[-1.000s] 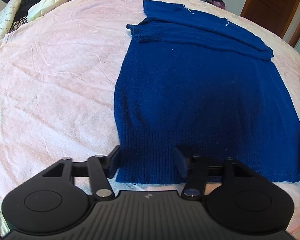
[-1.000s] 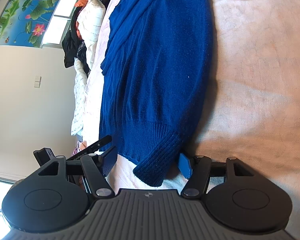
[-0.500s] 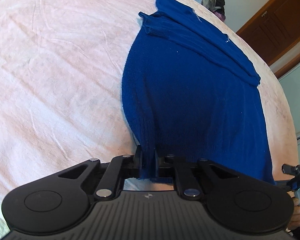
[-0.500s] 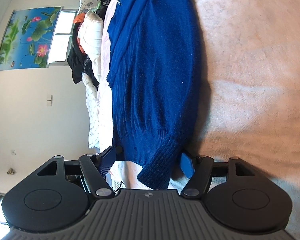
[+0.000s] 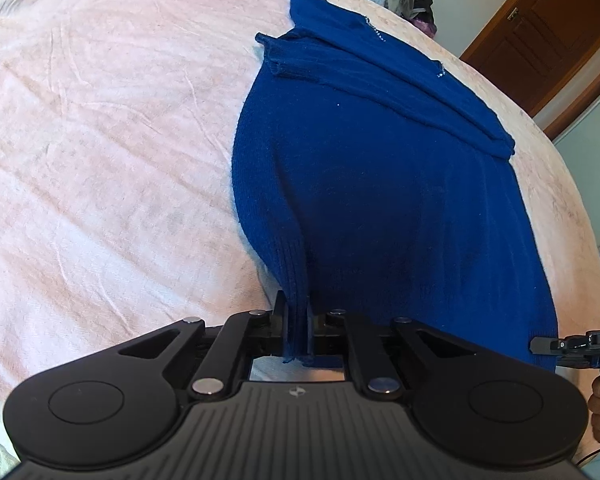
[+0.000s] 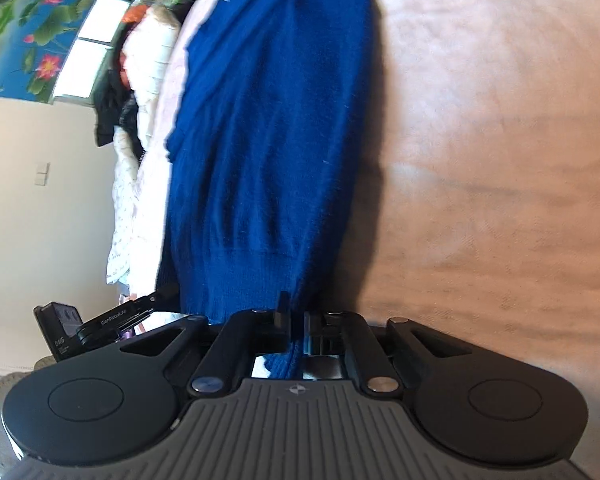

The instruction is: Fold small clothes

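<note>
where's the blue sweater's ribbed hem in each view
Left wrist: the ribbed hem of the blue sweater sits bottom centre, bunched and pinched in the left gripper.
Right wrist: the hem lies low, left of centre, its corner clamped in the right gripper.
Shared landmark: the pink bedsheet, filling the left in the left view and the right in the right view.

Ahead of the black left gripper (image 5: 297,322) lies a deep blue sweater (image 5: 380,184) with a ribbed hem, on a pale pink sheet (image 5: 100,140). Far left of the black right gripper (image 6: 296,326) hangs a blue lotus picture (image 6: 24,36) with pink blooms.
</note>
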